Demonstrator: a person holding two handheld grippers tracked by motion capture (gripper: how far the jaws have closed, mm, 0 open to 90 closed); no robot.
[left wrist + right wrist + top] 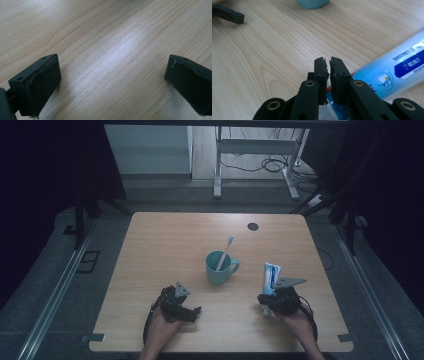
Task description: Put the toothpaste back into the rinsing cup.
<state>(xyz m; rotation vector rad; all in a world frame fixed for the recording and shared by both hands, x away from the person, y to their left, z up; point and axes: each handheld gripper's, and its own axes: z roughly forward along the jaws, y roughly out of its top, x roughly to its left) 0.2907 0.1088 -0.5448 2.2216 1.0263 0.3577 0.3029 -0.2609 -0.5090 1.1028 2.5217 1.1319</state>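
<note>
Toothpaste (271,276), one white-and-blue tube, lies flat on the table (165,240) near its right front, its near end under the right gripper (266,303). In the right gripper view that gripper's fingers (322,72) stand pressed almost together; the tube (397,72) runs beside and under them, and whether they pinch its near end cannot be told. The same view brings out the tube's blue label and small print, which the high view leaves too small to read. One left gripper (196,312) rests at the left front, well apart from the tube; its own view shows its two fingers (40,82) spread wide over bare wood, with nothing between them. Farther back, near the table's middle, stands one teal mug (220,268) with one toothbrush (226,251) leaning in it. One dark round spot (253,226) marks the far edge. The table is light wood grain. Beyond it lie a grey floor, a white desk frame (257,150) and loose cables.
</note>
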